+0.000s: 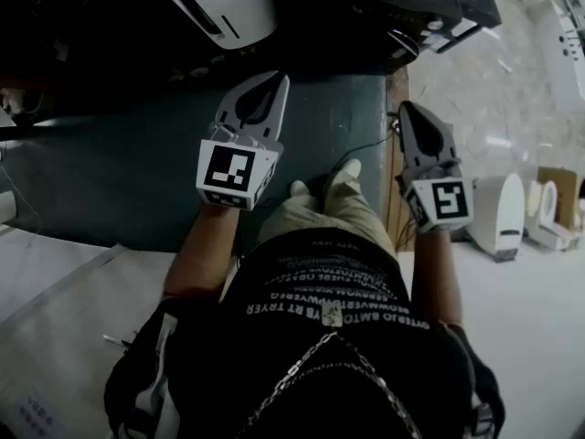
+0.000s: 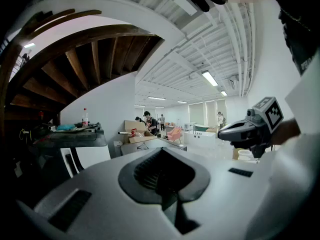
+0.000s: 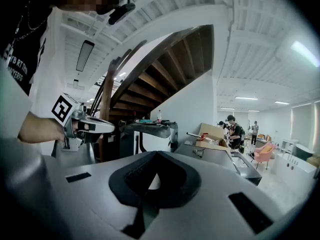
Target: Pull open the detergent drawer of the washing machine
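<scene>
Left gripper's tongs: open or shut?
Shut: the tongs of the left gripper meet at their tips, with nothing between them.

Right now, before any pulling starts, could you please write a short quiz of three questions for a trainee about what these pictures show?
1. True or false: the left gripper is holding an object.
2. Choose one. The jaws of the right gripper are: A) wide open; B) shut on nothing; C) shut on a handle.
3. Fill in the missing word: in the head view, the person's shoes show ____ the two grippers.

Key:
1. False. Its jaws are shut with nothing in them.
2. B
3. between
</scene>
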{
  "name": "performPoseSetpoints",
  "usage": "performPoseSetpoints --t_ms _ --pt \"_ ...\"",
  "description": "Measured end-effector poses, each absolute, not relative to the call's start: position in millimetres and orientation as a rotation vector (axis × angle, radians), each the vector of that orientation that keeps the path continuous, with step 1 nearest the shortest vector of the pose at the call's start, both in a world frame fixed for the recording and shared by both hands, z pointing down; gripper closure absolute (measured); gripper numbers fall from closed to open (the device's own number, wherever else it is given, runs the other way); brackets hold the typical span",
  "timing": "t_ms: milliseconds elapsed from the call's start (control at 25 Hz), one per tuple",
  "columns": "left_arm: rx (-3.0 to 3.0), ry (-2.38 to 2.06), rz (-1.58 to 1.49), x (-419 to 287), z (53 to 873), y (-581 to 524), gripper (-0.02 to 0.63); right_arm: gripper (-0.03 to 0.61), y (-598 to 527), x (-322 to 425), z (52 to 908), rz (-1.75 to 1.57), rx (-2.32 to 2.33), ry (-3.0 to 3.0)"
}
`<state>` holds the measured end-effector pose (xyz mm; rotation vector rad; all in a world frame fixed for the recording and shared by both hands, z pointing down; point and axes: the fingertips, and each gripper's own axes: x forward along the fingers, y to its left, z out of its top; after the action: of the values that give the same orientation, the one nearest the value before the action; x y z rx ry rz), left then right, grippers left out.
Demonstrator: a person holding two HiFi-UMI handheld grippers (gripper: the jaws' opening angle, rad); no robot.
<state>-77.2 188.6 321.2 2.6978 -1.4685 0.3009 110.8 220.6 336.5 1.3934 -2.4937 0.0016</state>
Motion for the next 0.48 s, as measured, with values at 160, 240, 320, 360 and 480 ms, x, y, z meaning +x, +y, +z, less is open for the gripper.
performPoseSetpoints --t_ms 160,240,320,360,480 --pt "2.715 -1.482 0.34 -78.5 318.8 186.7 0.611 0.577 216.5 117.5 341.8 0.05 1.407 -2.491" --pt "2.714 -1.486 0.36 -78.8 320.3 183.0 0.611 0.577 211.5 120.7 342.9 0.066 1.409 -2.498" --pt "2.694 -1.505 0.346 -79.7 325.1 178.3 0.611 0.577 205.3 124.8 346.6 0.079 1.406 -2.506" --pt "2.688 -1.512 0.348 -79.1 327.2 175.5 0.611 0.577 201.7 127.6 349.1 0.087 1.406 -2.509" --pt "2.691 -1.53 0.37 -73.5 330.4 164.9 0.611 0.577 189.1 134.8 354.4 0.111 1.398 -2.514"
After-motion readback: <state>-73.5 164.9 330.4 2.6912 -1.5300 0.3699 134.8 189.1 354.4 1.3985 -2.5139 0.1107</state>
